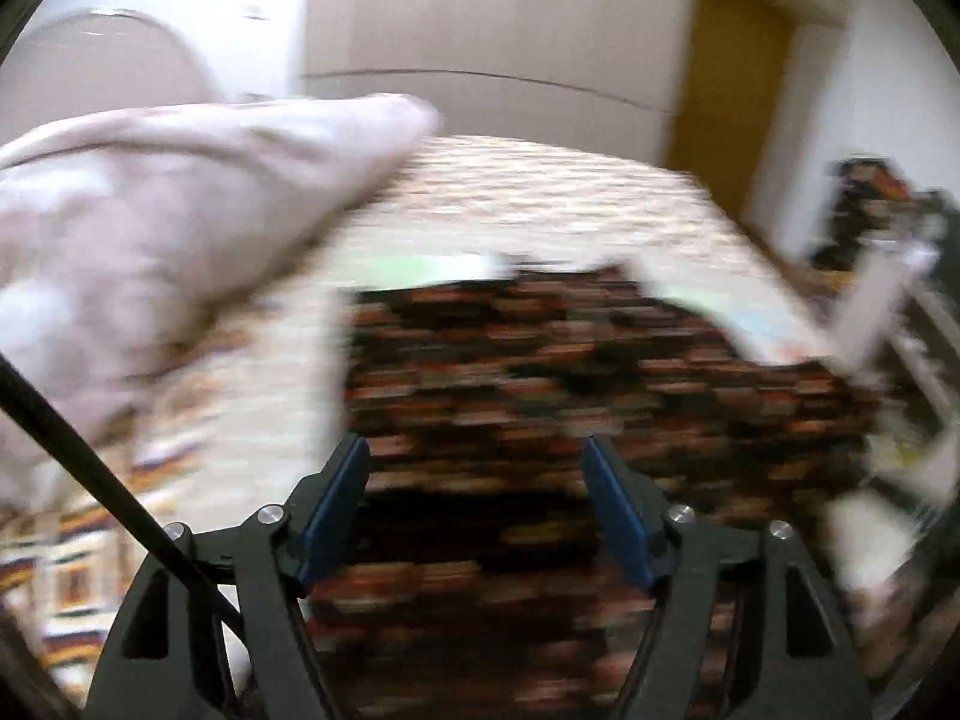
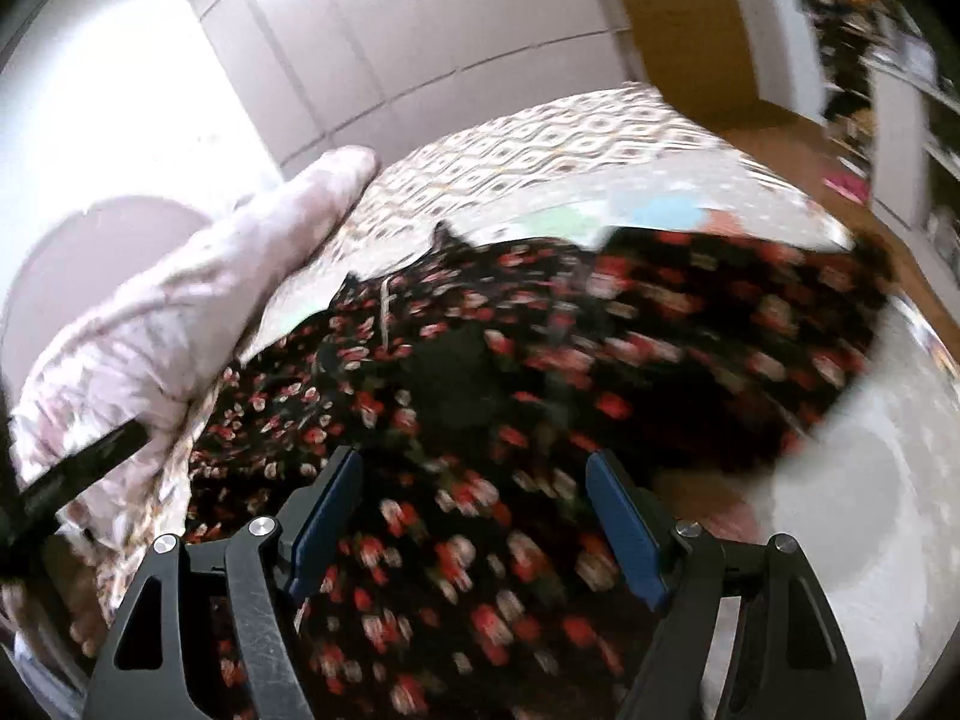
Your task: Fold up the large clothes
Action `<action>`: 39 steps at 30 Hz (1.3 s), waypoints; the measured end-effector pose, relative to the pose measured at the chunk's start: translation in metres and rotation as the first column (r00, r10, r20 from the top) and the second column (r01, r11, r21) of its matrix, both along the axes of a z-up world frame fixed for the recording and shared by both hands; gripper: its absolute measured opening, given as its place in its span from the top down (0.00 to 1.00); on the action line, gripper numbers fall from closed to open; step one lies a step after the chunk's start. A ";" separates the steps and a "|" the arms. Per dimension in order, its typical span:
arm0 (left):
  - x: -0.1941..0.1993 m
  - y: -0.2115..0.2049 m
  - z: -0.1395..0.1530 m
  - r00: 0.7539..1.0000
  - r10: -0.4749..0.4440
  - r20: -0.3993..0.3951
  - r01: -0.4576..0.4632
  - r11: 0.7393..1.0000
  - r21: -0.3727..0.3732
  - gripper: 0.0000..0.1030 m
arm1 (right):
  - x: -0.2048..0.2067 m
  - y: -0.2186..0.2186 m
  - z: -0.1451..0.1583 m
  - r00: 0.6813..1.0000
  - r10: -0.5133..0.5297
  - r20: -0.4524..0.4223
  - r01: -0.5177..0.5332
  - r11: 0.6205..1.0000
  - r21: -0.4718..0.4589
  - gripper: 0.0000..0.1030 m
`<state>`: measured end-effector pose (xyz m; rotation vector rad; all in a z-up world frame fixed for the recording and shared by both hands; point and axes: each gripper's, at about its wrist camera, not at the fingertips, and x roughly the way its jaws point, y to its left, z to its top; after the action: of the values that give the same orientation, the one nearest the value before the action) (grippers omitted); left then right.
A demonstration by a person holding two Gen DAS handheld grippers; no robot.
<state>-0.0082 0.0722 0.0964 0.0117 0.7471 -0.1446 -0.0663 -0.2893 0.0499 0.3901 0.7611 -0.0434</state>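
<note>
My left gripper point(image 1: 474, 516) gapes wide, empty, the floral garment point(image 1: 600, 372) spread just ahead and below it on the bed point(image 1: 540, 192). My right gripper point(image 2: 474, 528) is likewise wide — nothing held. Both views smear — I might pinch bedcover too.

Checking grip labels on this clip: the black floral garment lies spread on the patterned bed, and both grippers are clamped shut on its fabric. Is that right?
Not quite. The black floral garment does lie spread on the patterned bed, but neither gripper is clamped on it. The left gripper and the right gripper both stand open above the fabric, pads apart, as each wrist view shows.
</note>
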 end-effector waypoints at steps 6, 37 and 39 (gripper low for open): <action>0.000 0.092 -0.050 0.974 0.188 -0.123 -0.189 0.982 0.004 0.30 | 0.096 0.021 -0.044 0.984 0.030 -0.177 -0.044 0.996 -0.075 0.21; -0.059 0.105 -0.085 0.956 0.215 -0.199 -0.231 0.971 -0.057 0.30 | -0.042 -0.113 0.012 0.976 -0.211 -0.046 0.205 0.972 -0.118 0.40; -0.065 0.099 -0.081 0.959 0.204 -0.199 -0.221 0.973 -0.069 0.30 | -0.067 -0.159 -0.009 0.946 -0.313 -0.087 0.309 0.950 -0.052 0.40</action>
<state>-0.0730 0.1715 0.0151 -0.1710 0.9270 0.0270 -0.1337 -0.4486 0.0410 0.4723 0.7851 -0.3753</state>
